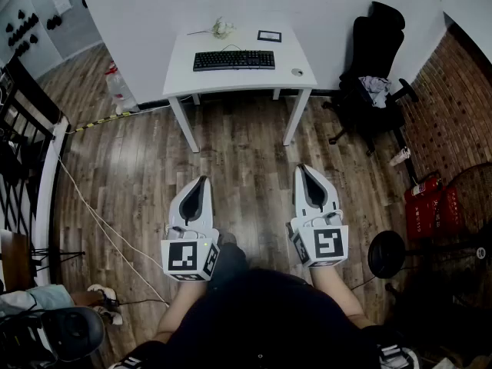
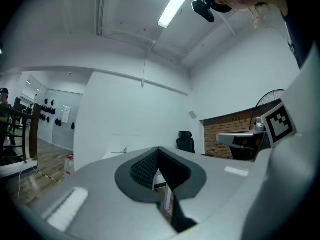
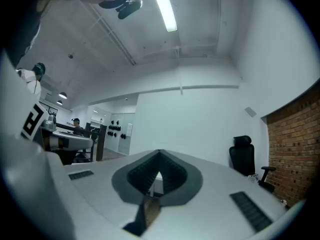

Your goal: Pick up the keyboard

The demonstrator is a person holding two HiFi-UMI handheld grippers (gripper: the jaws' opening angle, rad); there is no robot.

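Observation:
A black keyboard (image 1: 234, 60) lies on a white table (image 1: 184, 79) against the far wall in the head view. My left gripper (image 1: 201, 180) and right gripper (image 1: 305, 169) are held level over the wood floor, well short of the table, side by side. Both are shut with nothing between their jaws. In the left gripper view the left gripper (image 2: 159, 150) points toward the table, whose top (image 2: 115, 155) shows just past the jaws. In the right gripper view the right gripper (image 3: 160, 153) points at the white wall.
A mouse (image 1: 297, 72), a small dark card (image 1: 269, 36) and a cable bundle (image 1: 222, 28) share the table. A black office chair (image 1: 374, 68) stands to its right, a brick wall (image 1: 450, 91) beyond. A cord (image 1: 92, 210) runs across the floor on the left, near a black railing (image 1: 23, 129).

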